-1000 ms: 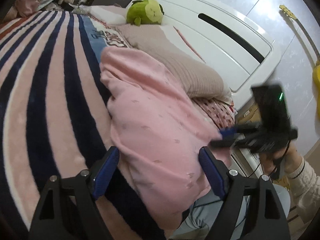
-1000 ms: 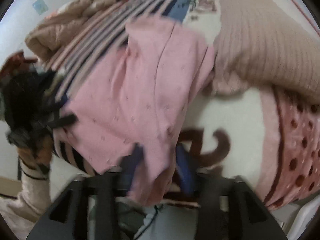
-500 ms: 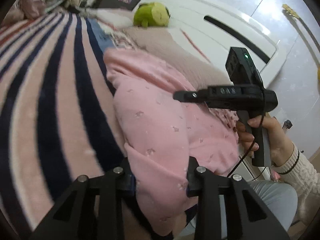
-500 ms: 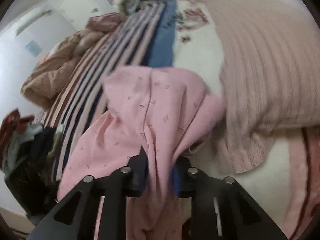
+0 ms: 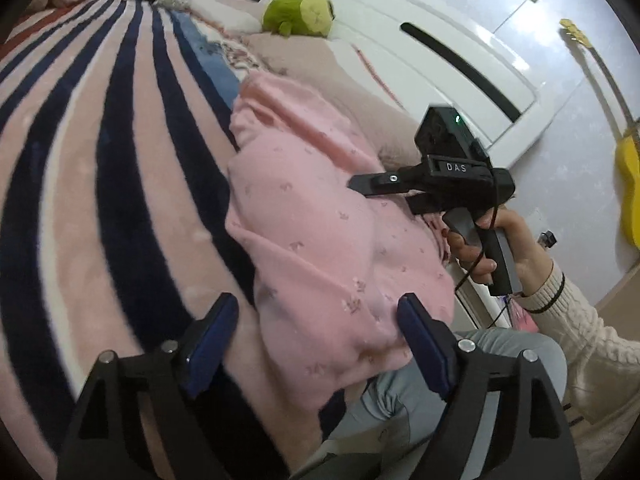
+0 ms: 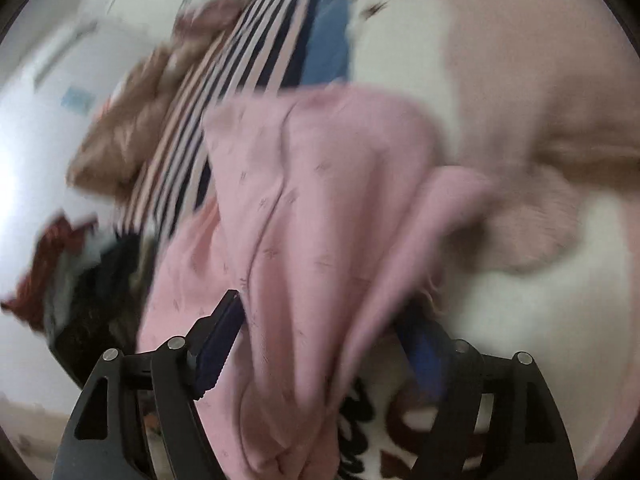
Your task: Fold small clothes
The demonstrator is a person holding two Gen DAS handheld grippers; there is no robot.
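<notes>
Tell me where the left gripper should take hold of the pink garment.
Probably the near hem of the pink garment, where it hangs over the bed edge between the opening left gripper jaws. Come straight in from the bedside: that edge is free and thin, while the far end lies bunched.

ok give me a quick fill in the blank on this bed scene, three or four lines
1. The soft pink garment with the small printed motifs lies on a blanket striped in pink, white and ____.
2. The plush toy by the white headboard is ____ in colour.
3. The instrument leaning on the wall has a ____ body.
4. The pads of the left gripper are ____ in colour.

Missing words: navy; green; yellow; blue
</notes>
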